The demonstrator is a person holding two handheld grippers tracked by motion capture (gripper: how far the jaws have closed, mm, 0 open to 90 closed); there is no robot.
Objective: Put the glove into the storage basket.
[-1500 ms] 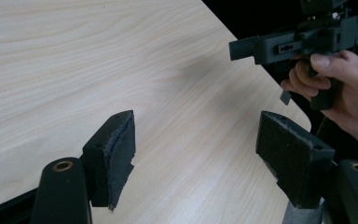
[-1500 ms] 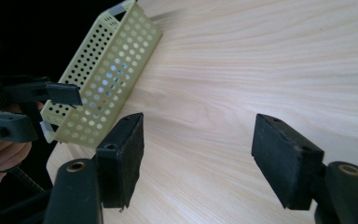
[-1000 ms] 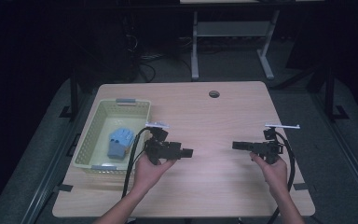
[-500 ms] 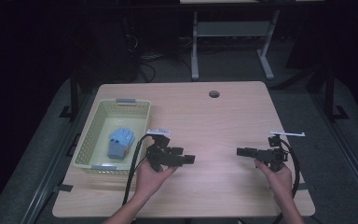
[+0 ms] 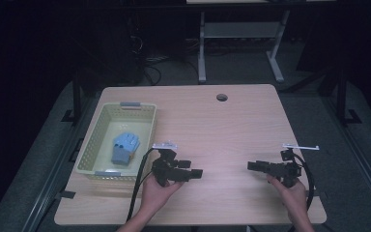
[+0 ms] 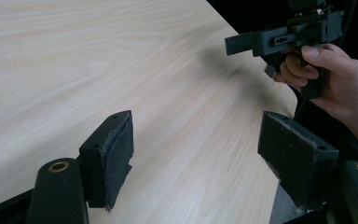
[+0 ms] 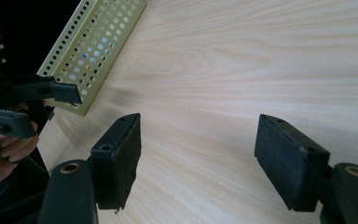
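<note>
My left gripper (image 5: 196,173) hovers low over the wooden table (image 5: 212,125), near its front left, pointing right. In the left gripper view its jaws (image 6: 200,135) stand open with only bare wood between the pads. My right gripper (image 5: 251,166) faces it from the front right, pointing left. Its jaws (image 7: 198,140) are open too and have just been opening a little further, with nothing between them. Each gripper view also shows the other gripper, the right gripper (image 6: 235,44) and the left gripper (image 7: 67,93), held in a hand.
A pale yellow perforated basket (image 5: 92,145) stands at the table's left side with a blue glove (image 5: 124,147) lying in it. A round cable hole (image 5: 221,97) is at the table's far edge. A white metal frame (image 5: 236,34) stands on the floor beyond.
Both hands have drawn back toward the table's near edge and sunk slightly. The grippers still face each other, tips apart.
</note>
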